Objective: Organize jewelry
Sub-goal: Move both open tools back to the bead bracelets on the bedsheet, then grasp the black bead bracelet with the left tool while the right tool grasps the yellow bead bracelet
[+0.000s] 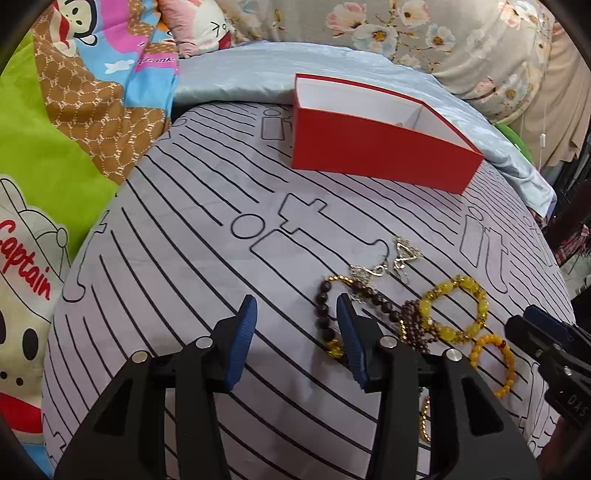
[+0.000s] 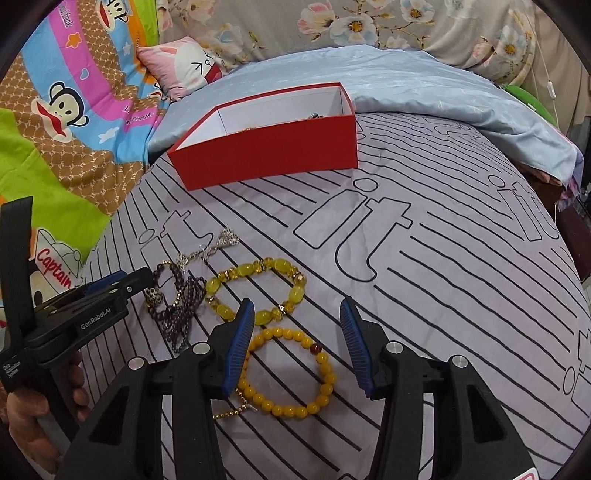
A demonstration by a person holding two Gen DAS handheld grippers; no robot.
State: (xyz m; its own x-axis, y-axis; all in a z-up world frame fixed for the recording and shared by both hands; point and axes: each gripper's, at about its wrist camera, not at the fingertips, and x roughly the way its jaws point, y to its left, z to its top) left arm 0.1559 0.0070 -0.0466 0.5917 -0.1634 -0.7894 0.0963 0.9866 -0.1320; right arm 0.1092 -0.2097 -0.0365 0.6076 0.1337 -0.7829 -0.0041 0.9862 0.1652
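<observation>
Red box (image 2: 266, 151): stands open at the far side of the striped sheet (image 2: 443, 295), white inside. In your right wrist view a small metallic piece (image 2: 316, 115) and a glint of gold chain show above the near wall, so by my reading some items are already filed there. How many, you cannot tell; the wall hides the floor of the box.

Still outside, all on the sheet and well apart from the box:
- Dark bead bracelet (image 1: 325, 314) with gold spacers, its near side partly behind your left gripper's right finger.
- Small purple-bead strand (image 2: 181, 314), bunched, touching the dark bracelet.
- Silver earrings (image 1: 402, 258), a pair, at the far edge of the cluster.
- Large yellow bracelet (image 2: 258, 291) with oval beads, just beside the purple strand.
- Round yellow-bead bracelet (image 2: 291, 373) with one red bead, nearest to you.
- Thin gold chain (image 2: 232, 411), partly under the right gripper's left finger.

Left gripper (image 1: 297, 306): jaws spread, holding nothing, low at the left edge of the cluster beside the dark bracelet.

Right gripper (image 2: 297, 310): jaws spread, holding nothing, poised over the round yellow-bead bracelet, which lies between the fingers in view.

Status: early to midway, as a judgement. Six pieces remain for you to carry to the box.

Surround: cartoon-print quilt (image 2: 74, 110), pale blue cover (image 2: 406, 81), floral fabric (image 2: 369, 26) behind.
</observation>
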